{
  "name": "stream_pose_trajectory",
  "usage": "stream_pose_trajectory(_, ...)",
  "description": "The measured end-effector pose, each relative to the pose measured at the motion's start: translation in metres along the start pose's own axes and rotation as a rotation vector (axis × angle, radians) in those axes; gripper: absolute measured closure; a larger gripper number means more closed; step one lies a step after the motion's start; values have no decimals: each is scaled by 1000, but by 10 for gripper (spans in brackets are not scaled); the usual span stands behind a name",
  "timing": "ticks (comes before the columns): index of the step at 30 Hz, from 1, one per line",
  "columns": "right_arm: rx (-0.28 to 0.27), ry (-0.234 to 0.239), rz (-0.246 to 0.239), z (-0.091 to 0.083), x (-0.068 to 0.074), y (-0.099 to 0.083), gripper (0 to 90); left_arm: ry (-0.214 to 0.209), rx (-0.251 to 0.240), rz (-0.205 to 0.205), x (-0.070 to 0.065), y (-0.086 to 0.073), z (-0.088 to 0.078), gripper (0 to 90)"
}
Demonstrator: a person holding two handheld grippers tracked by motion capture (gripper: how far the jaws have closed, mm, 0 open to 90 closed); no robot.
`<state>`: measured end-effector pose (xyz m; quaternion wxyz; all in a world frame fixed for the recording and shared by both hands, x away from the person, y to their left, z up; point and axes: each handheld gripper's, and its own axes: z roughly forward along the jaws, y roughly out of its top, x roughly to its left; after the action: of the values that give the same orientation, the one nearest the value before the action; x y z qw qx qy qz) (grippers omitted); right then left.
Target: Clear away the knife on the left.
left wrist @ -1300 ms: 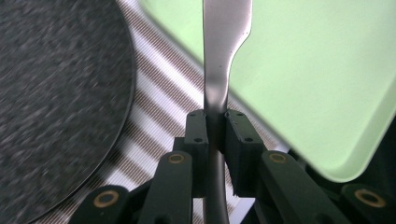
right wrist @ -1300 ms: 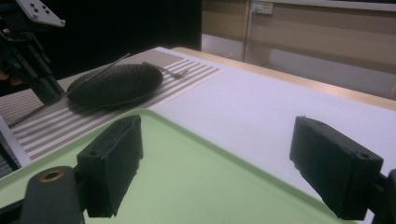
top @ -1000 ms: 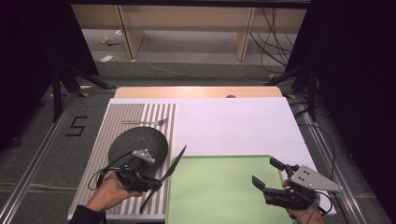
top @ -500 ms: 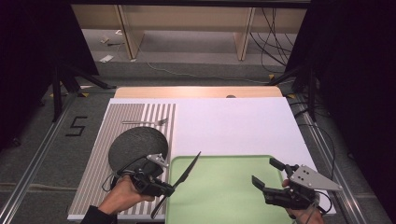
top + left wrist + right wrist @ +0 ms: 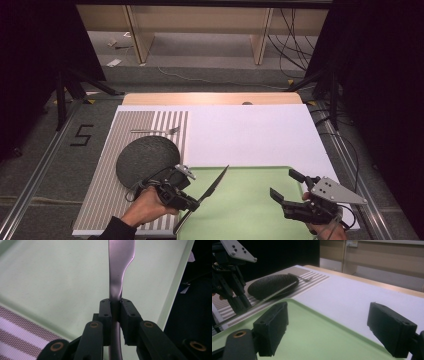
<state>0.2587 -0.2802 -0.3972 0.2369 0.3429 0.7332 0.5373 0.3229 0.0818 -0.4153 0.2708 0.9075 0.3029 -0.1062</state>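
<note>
We've got the left claw (image 5: 192,199) clamped on the knife (image 5: 214,184), blade slanting up and away over the tray (image 5: 250,210). The right claw (image 5: 290,190), wide open and empty, waits near. Beyond sit plate (image 5: 145,157) and fork (image 5: 155,131).

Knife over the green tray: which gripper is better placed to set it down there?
Left. The left gripper is already shut on the knife, whose blade reaches over the green tray. The right gripper hangs open with nothing between its fingers, above the tray's right part.
</note>
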Motion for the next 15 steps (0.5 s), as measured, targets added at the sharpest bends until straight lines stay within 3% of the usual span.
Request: stream_pose_trajectory(15, 1, 3, -1, 0, 0, 0, 180, -48, 86, -45, -2, 11, 25, 796)
